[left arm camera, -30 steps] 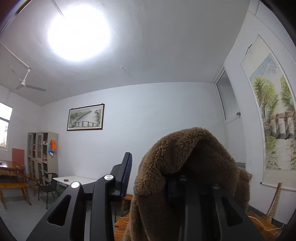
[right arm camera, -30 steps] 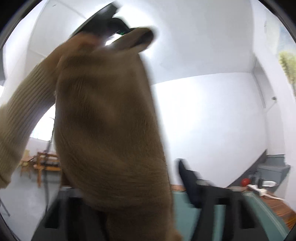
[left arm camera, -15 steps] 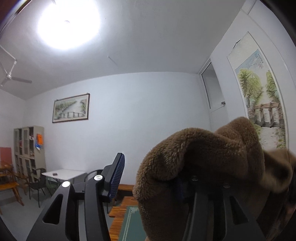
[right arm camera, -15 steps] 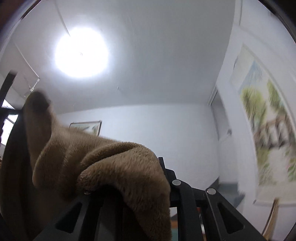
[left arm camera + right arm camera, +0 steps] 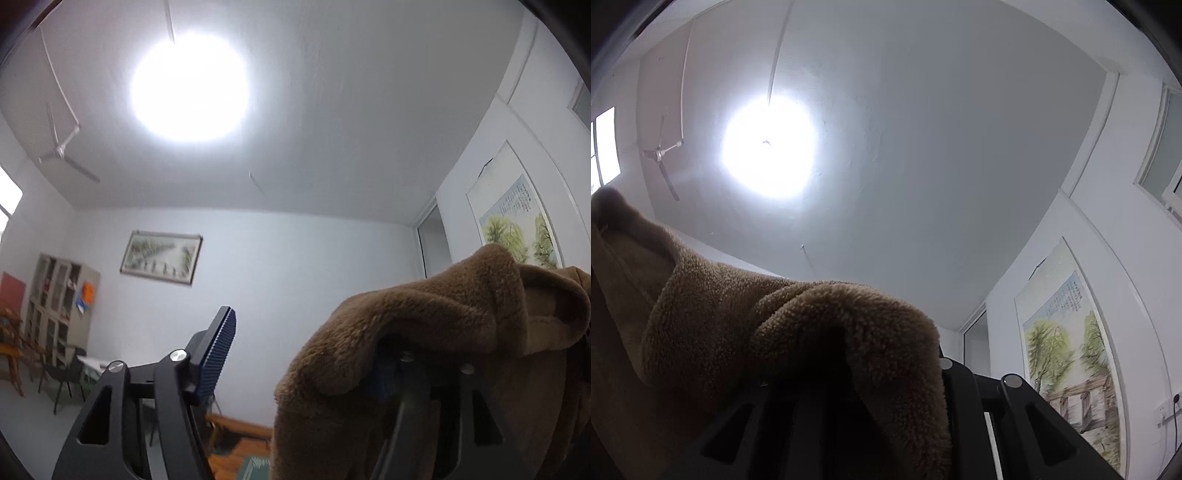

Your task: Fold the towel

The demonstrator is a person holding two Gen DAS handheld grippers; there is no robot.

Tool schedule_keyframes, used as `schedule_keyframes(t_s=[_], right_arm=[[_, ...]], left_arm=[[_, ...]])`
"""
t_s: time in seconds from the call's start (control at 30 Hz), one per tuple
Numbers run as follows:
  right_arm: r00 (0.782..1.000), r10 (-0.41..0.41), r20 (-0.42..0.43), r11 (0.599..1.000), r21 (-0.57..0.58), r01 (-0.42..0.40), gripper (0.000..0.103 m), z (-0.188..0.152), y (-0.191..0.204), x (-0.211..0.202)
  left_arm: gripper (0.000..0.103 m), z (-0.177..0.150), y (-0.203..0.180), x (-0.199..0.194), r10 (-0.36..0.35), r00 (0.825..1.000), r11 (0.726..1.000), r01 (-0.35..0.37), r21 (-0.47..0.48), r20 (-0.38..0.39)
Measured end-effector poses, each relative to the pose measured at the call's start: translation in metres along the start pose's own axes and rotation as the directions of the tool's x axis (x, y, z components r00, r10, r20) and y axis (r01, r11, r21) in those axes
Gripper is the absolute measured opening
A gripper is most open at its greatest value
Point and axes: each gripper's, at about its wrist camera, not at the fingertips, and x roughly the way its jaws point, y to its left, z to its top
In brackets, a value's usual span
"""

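Pointing up toward the ceiling, the right tool [image 5: 871, 373] pinches the towel [image 5: 820, 332] while the left tool [image 5: 306, 354] is opening.

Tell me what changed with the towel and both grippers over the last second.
The left gripper is opening; the brown towel now only drapes over its right finger. The right gripper tilted up toward the ceiling and closed on the towel. The towel stays raised between both.

White walls, a glaring ceiling lamp [image 5: 190, 86], a ceiling fan [image 5: 61, 151] — one framed landscape [image 5: 161, 257].
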Motion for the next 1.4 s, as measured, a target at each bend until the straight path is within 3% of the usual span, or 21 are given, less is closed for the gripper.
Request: schedule_keyframes(t_s=[0.1, 0.27, 0.37, 0.43, 0.5, 0.6, 0.67, 0.73, 0.83, 0.97, 1.03, 1.1, 1.13, 1.17, 1.27, 1.4], right_arm=[[1.0, -0.021, 0.004, 1.0, -0.008, 0.021, 0.016, -0.028, 0.002, 0.009], [1.0, -0.003, -0.018, 1.0, -0.012, 0.003, 0.016, 0.037, 0.0, -0.035], [0.991, 0.083, -0.109, 0.997, 0.002, -0.083, 0.016, 0.021, 0.006, -0.023], [0.961, 0.177, -0.211, 0.984, 0.044, -0.172, 0.016, 0.0, 0.006, -0.011], [0.9, 0.289, -0.327, 0.957, 0.127, -0.261, 0.016, -0.032, 0.009, 0.001], [0.753, 0.455, -0.475, 0.889, 0.299, -0.347, 0.017, -0.096, 0.02, 0.013], [0.647, 0.536, -0.542, 0.842, 0.406, -0.356, 0.016, -0.142, 0.031, 0.014], [0.559, 0.583, -0.59, 0.81, 0.475, -0.343, 0.017, -0.183, 0.043, 0.016], [0.446, 0.652, -0.613, 0.757, 0.564, -0.33, 0.017, -0.237, 0.065, 0.002], [0.345, 0.73, -0.59, 0.682, 0.654, -0.327, 0.017, -0.276, 0.063, 0.014], [0.326, 0.73, -0.601, 0.684, 0.647, -0.338, 0.023, -0.287, 0.068, 0.008], [0.316, 0.716, -0.622, 0.697, 0.625, -0.351, 0.045, -0.297, 0.075, -0.002], [0.317, 0.706, -0.633, 0.707, 0.612, -0.353, 0.069, -0.298, 0.075, -0.003], [0.32, 0.697, -0.642, 0.717, 0.602, -0.352, 0.084, -0.298, 0.073, -0.001], [0.309, 0.683, -0.662, 0.73, 0.597, -0.333, 0.085, -0.282, 0.067, -0.01], [0.337, 0.614, -0.714, 0.79, 0.549, -0.274, 0.085, -0.273, 0.058, -0.032]], left_arm=[[0.07, 0.01, -0.006, -0.008, -0.003, 0.999, 1.0, 0.002, 0.01, 0.04], [0.07, 0.021, -0.021, -0.003, 0.037, 0.997, 0.997, -0.041, 0.067, 0.071], [0.07, 0.019, -0.022, 0.003, 0.063, 0.996, 0.994, -0.068, 0.082, 0.065], [0.07, 0.013, -0.018, 0.01, 0.061, 0.998, 0.996, -0.063, 0.067, 0.032], [0.07, -0.001, -0.015, 0.023, 0.063, 0.998, 0.996, -0.062, 0.06, -0.024], [0.07, -0.025, -0.017, 0.045, 0.095, 0.991, 0.992, -0.086, 0.091, -0.093], [0.07, -0.043, -0.021, 0.061, 0.106, 0.984, 0.99, -0.091, 0.109, -0.145], [0.07, -0.059, -0.025, 0.074, 0.102, 0.975, 0.991, -0.082, 0.107, -0.196], [0.07, -0.077, -0.044, 0.074, 0.109, 0.967, 0.989, -0.081, 0.125, -0.232], [0.07, -0.081, -0.063, 0.077, 0.101, 0.966, 0.987, -0.067, 0.144, -0.239], [0.07, -0.08, -0.073, 0.079, 0.091, 0.967, 0.987, -0.055, 0.151, -0.238], [0.07, -0.077, -0.082, 0.079, 0.09, 0.969, 0.985, -0.052, 0.166, -0.229], [0.07, -0.076, -0.087, 0.078, 0.089, 0.97, 0.983, -0.05, 0.174, -0.225], [0.07, -0.074, -0.091, 0.079, 0.083, 0.971, 0.984, -0.045, 0.171, -0.225], [0.07, -0.071, -0.102, 0.087, 0.055, 0.969, 0.986, -0.014, 0.165, -0.242], [0.07, -0.069, -0.119, 0.095, 0.048, 0.968, 0.981, 0.001, 0.196, -0.248]])
